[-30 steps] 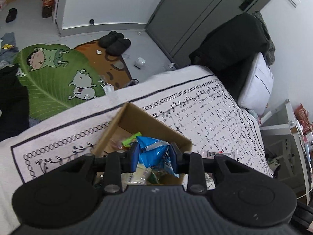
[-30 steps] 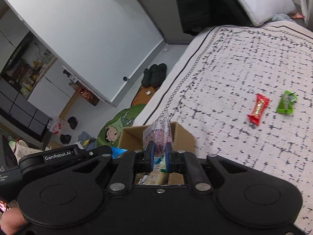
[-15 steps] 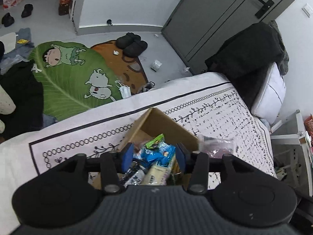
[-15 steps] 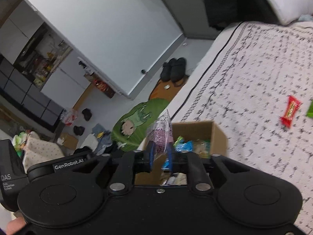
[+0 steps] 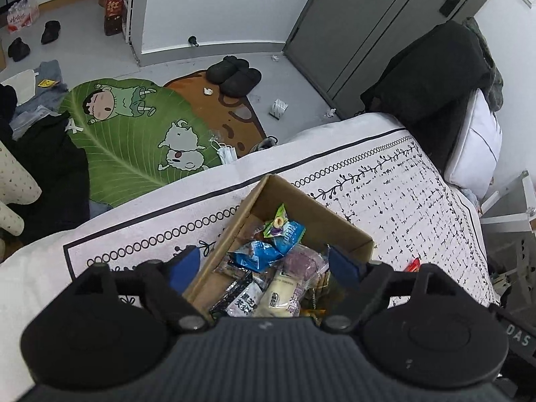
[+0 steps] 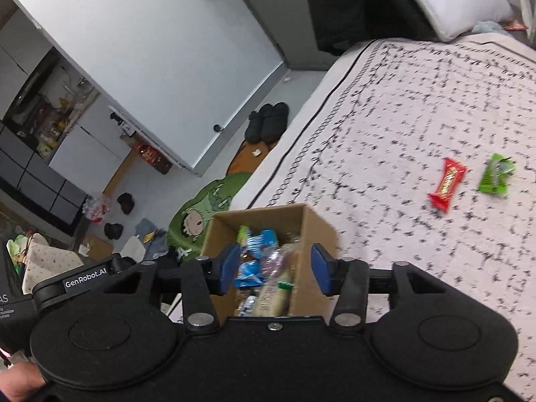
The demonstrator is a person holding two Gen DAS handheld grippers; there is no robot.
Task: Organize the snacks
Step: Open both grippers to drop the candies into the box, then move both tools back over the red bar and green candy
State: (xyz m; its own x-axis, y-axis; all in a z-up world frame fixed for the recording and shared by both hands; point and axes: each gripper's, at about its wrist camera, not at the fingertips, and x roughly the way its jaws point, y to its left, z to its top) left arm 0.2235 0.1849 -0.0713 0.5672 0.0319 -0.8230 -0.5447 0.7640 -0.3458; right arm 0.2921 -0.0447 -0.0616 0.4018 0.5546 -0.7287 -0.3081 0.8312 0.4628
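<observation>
Through my left wrist camera, my left claw [image 5: 263, 264] hangs spread wide and empty over the cardboard box [image 5: 338, 221], which sits near the bed's [image 5: 402, 194] foot edge, packed with snacks: a blue packet [image 5: 258, 253], a purple-tinted bag [image 5: 305, 261]. Through my right wrist camera, my right claw [image 6: 274, 268] is likewise agape, holding nothing, above the same box. A red candy bar [image 6: 447, 184] and a green packet [image 6: 495, 177] lie side by side further up the bed, well apart from the box. I judge dropping is finished; next I should reach for the red bar.
</observation>
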